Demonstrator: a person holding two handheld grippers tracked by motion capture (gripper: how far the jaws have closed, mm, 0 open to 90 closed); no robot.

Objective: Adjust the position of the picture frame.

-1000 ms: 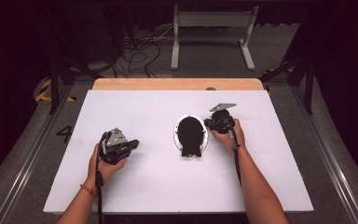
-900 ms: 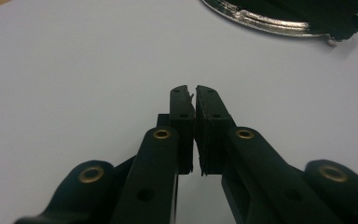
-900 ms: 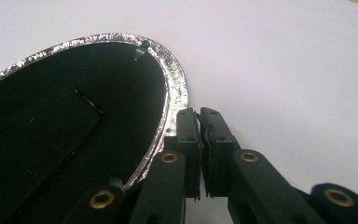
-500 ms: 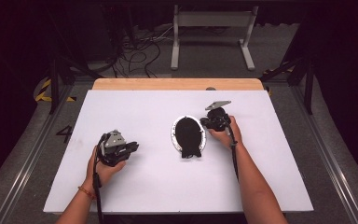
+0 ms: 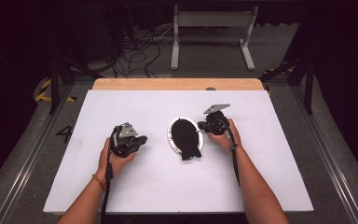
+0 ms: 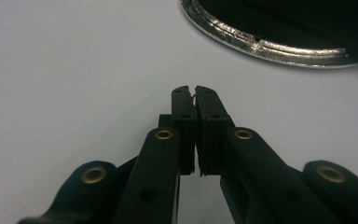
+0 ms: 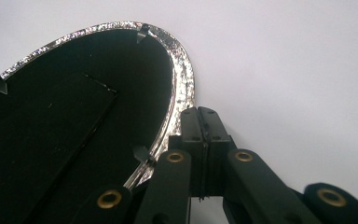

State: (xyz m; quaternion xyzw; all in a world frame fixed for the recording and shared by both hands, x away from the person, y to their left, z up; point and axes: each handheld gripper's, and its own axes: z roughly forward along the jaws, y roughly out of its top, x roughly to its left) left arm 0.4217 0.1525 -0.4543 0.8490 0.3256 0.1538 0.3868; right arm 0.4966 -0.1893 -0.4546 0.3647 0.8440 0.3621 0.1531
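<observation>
An oval picture frame [image 5: 185, 136] lies face down in the middle of the white table [image 5: 270, 154], its black back up inside a silver rim [image 7: 182, 88], with a stand flap [image 7: 60, 116] on the back. My left gripper [image 5: 142, 139] rests to its left, jaws shut with nothing between them [image 6: 195, 91]; the frame's rim [image 6: 261, 44] lies a short way ahead of them. My right gripper [image 5: 201, 126] sits at the frame's right edge, jaws shut and empty [image 7: 199, 111], close beside the rim. Whether they touch it I cannot tell.
A wooden strip [image 5: 177, 84] runs along the table's far edge. Behind it on the dark floor stand a metal stand [image 5: 212, 32] and loose cables [image 5: 135, 51]. Metal rails [image 5: 335, 168] run along both sides of the table.
My left gripper has slid a little to the right, nearer the frame. The right gripper has edged slightly toward the frame's rim. The frame has not moved.
</observation>
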